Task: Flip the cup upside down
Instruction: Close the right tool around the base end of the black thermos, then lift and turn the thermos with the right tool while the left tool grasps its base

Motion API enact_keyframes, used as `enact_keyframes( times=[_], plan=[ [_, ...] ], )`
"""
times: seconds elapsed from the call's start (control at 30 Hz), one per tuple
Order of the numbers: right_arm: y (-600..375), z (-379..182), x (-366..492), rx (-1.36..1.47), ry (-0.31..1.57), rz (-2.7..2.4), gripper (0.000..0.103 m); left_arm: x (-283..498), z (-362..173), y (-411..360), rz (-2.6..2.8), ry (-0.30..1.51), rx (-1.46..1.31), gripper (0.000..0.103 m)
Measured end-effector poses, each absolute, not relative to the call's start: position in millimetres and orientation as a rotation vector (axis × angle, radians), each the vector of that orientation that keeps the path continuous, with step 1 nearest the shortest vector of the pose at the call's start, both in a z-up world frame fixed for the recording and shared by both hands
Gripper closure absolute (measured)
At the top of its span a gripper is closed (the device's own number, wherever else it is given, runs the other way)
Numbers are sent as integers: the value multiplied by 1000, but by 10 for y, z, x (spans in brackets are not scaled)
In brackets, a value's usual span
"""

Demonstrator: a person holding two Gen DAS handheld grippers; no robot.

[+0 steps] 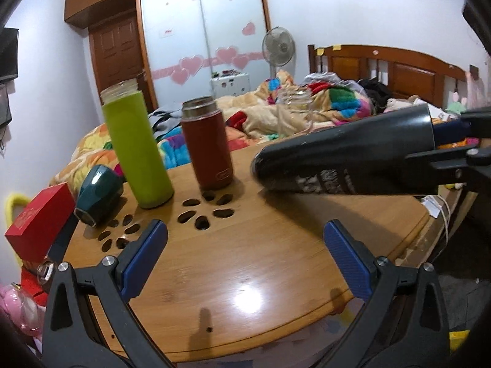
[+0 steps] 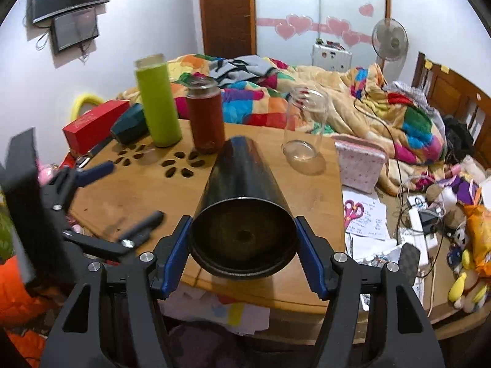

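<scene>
My right gripper (image 2: 242, 245) is shut on a tall black cup (image 2: 242, 190) near its open mouth, which faces the camera. The cup lies roughly level above the wooden table (image 2: 129, 190), its base pointing away. In the left wrist view the black cup (image 1: 346, 156) hangs above the table's right side, tilted with its base down to the left, held by the right gripper (image 1: 451, 153). My left gripper (image 1: 245, 257) is open and empty over the table's near part; it also shows in the right wrist view (image 2: 122, 199).
On the table stand a green bottle (image 1: 138, 150), a red-brown flask (image 1: 208, 147) and a clear glass jar (image 2: 303, 122). A teal object (image 1: 98, 193) and a red box (image 1: 36, 220) lie at the left edge. A pink box (image 2: 359, 159) sits at the right edge. A bed with blankets lies behind.
</scene>
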State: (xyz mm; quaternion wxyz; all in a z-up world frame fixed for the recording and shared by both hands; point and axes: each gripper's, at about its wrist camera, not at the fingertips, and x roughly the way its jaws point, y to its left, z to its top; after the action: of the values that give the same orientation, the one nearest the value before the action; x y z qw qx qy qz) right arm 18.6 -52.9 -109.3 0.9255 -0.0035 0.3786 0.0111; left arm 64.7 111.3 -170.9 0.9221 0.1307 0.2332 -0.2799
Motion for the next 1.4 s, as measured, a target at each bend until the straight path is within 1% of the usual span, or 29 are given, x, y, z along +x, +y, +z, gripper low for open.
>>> enact_keyframes(
  times=[0.27, 0.47, 0.6, 0.83, 1.07, 1.17, 1.23, 1.4],
  plan=[
    [-228, -934, 84, -116, 771, 93, 41, 574, -1674, 1078, -612, 408, 279, 0],
    [-201, -858, 85, -125, 772, 143, 42, 480, -1699, 1036, -638, 358, 326, 0],
    [-132, -838, 74, -146, 773, 172, 41, 468, -1720, 994, -685, 365, 334, 11],
    [-50, -795, 16, -191, 782, 264, 41, 418, -1693, 984, -709, 312, 335, 12],
    [53, -748, -16, -289, 793, 337, 41, 410, -1672, 1006, -721, 306, 322, 13],
    [46, -719, -29, -286, 789, 340, 41, 408, -1664, 1009, -703, 297, 323, 17],
    [24, -679, -63, -275, 775, 341, 41, 431, -1640, 1019, -682, 294, 325, 21],
    [-63, -539, -176, -240, 714, 320, 41, 549, -1577, 1100, -642, 313, 287, 28]
  ],
)
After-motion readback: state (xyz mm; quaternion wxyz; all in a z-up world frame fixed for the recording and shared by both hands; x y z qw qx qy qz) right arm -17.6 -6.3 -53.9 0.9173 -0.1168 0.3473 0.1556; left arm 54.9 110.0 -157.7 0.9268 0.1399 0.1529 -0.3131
